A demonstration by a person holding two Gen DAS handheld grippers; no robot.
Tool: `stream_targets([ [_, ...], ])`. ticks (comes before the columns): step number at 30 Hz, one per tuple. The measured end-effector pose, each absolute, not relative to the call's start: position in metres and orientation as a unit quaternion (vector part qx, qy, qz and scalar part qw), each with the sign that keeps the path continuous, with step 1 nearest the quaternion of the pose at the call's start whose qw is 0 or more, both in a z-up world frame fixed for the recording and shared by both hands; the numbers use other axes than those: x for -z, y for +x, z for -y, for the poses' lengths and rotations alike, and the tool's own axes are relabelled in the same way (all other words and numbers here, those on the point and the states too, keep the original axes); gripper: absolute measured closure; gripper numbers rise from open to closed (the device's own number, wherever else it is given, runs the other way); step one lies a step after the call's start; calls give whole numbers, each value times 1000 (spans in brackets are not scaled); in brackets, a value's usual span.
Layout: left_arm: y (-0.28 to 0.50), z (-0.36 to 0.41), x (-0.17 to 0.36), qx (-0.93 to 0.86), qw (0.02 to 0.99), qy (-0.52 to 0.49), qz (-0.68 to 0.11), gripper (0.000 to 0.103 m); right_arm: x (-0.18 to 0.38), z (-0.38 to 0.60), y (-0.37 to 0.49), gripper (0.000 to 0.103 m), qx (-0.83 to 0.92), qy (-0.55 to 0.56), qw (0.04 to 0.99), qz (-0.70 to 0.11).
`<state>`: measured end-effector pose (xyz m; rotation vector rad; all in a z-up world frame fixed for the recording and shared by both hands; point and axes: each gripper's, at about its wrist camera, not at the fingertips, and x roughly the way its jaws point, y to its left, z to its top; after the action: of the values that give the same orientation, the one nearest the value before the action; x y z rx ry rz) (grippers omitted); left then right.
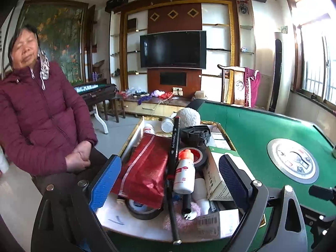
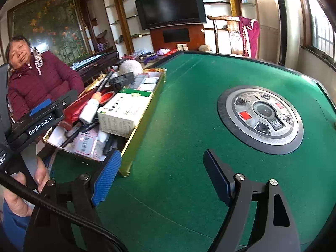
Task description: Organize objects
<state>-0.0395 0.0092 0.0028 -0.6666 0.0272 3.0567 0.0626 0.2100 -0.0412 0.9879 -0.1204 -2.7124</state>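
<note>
I am looking into a living room with a dark television (image 1: 173,49) on the far wall and, close in, a green felt table (image 2: 189,126) with a round metal control disc (image 2: 260,117) set in its middle. At the left edge of the table sits a gold-rimmed tray (image 2: 142,130) crowded with things: a red mesh bag (image 1: 145,168), a white bottle with an orange cap (image 1: 184,172), a long black rod (image 1: 174,168) lying along the tray, a roll of black tape (image 1: 197,157), a white and green carton (image 2: 124,113) and a white fluffy ball (image 1: 189,116) at the far end. My left gripper (image 1: 168,180) hangs over the near end of the tray with its jaws spread wide, nothing pressed between the blue pads. My right gripper (image 2: 159,176) is over bare felt just right of the tray's near corner, jaws also wide and empty. A seated person in a maroon jacket (image 1: 37,121) is on the far left, beyond the tray.
</note>
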Motion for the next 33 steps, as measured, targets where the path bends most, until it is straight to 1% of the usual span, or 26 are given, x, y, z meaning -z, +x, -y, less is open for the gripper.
stream_targets([
  [3, -31, -11, -5, -976, 4, -214, -24, 5, 42, -205, 67, 22, 930, 339, 135, 36],
  [5, -30, -11, -3, -975, -5, -222, -29, 5, 43, -201, 69, 22, 929, 341, 140, 32],
  [8, -26, -6, -2, -974, -19, -227, -21, 5, 43, -198, 71, 22, 930, 338, 143, 29],
  [11, -23, 2, -2, -972, -7, -233, -1, 5, 43, -198, 70, 22, 929, 339, 144, 31],
  [14, -21, 1, -1, -973, -18, -231, -22, 5, 45, -195, 70, 22, 927, 344, 145, 29],
  [17, -19, -6, 0, -972, -3, -228, -58, 5, 47, -192, 70, 22, 926, 346, 146, 24],
  [19, -16, -10, 1, -973, -1, -222, -67, 5, 49, -192, 69, 22, 926, 349, 146, 22],
  [24, -13, -12, 3, -973, 18, -225, -56, 5, 53, -192, 66, 22, 923, 357, 143, 21],
  [33, -13, -12, 6, -973, 13, -222, -57, 5, 55, -190, 66, 22, 921, 363, 141, 14],
])
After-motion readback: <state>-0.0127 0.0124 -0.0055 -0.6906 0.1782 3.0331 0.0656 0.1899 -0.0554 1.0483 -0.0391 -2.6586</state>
